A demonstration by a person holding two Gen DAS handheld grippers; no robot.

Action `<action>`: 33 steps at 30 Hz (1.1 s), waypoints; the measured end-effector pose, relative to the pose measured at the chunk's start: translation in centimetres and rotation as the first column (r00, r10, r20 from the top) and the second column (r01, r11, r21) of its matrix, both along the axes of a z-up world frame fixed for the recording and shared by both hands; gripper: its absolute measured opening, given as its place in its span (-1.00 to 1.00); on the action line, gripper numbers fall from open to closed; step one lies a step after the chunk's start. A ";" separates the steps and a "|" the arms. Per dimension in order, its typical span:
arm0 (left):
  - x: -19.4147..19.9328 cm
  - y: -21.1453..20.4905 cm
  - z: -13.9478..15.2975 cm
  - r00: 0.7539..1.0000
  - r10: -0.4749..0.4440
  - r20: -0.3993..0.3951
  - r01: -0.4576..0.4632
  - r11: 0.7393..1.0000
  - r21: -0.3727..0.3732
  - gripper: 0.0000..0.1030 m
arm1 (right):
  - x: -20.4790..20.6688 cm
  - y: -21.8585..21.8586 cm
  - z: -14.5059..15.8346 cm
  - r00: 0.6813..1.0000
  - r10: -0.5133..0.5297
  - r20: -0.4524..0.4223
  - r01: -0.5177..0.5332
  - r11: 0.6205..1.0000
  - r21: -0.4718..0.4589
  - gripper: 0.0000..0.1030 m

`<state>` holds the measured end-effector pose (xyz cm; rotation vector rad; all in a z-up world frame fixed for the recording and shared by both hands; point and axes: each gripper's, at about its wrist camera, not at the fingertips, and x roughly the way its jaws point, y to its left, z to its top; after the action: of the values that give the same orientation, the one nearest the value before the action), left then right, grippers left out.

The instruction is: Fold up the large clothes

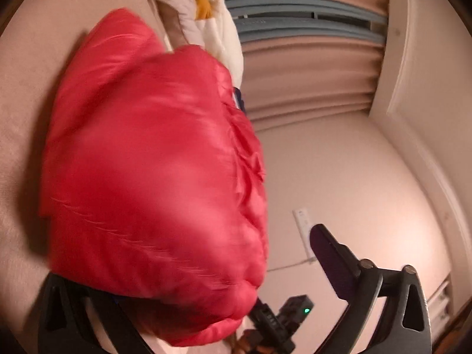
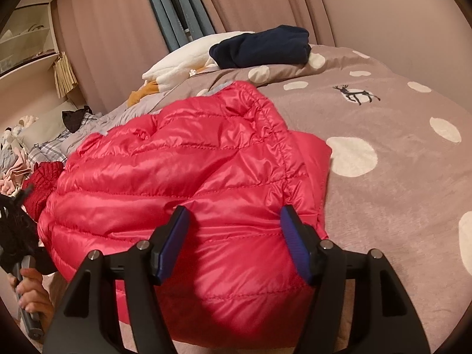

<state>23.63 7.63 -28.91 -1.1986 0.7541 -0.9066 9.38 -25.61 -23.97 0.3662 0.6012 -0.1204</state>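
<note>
1. At the far left of the right wrist view, a bare hand (image 2: 31, 290) grips a grey handle below the black body of the left claw (image 2: 17, 230), beside the bed.
2. Behind it, loose clothes in pale pink, grey and plaid (image 2: 20, 159) lie heaped toward the head of the bed.
3. A bright red quilted puffer jacket (image 2: 188, 183) lies on the pinkish-brown blanket with white dots (image 2: 389, 177), bunched in a soft mound, its stitched hem edge running down the right side.
4. The right claw (image 2: 234, 242) hangs over the near part of the jacket, its blue-padded fingers (image 2: 174, 236) spread wide apart with red fabric showing between them; it grips nothing.
5. Farther back on the bed, a folded white fleece garment (image 2: 183, 59) lies touching a folded navy garment (image 2: 262, 45), with a small mustard-orange piece (image 2: 144, 93) just in front of the white one.
6. A dark deer motif (image 2: 355, 94) is printed on the blanket to the right of the jacket.
7. In the left wrist view, the jacket (image 1: 153, 177) is blurred and fills the left and middle, covering the left finger of the left claw (image 1: 224, 289); only the right finger (image 1: 333, 262) shows clear, standing free of the fabric.
8. Whether that claw has hold of the jacket cannot be told.
9. Pink curtains (image 1: 309, 82) and a plain wall lie to the right.
</note>
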 end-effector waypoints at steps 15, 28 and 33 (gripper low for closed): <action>-6.0 -0.9 7.6 0.920 0.318 0.229 -0.387 0.644 0.660 -0.69 | -1.6 -2.0 2.3 0.996 -0.080 0.032 0.081 0.997 -0.019 0.10; -11.1 -4.8 14.1 0.841 0.083 0.534 -0.456 0.641 0.618 -0.75 | 1.8 -0.6 -3.0 0.989 0.101 -0.110 -0.080 0.981 0.176 -0.08; -11.3 -8.8 15.8 0.823 -0.123 0.554 -0.271 0.773 0.574 -0.65 | 1.8 -0.8 -3.2 0.985 0.129 -0.113 -0.107 0.977 0.183 -0.07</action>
<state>12.36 -1.19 -13.16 -0.3064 0.4461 -0.7815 11.20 -26.41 -27.14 0.4959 0.7580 0.0248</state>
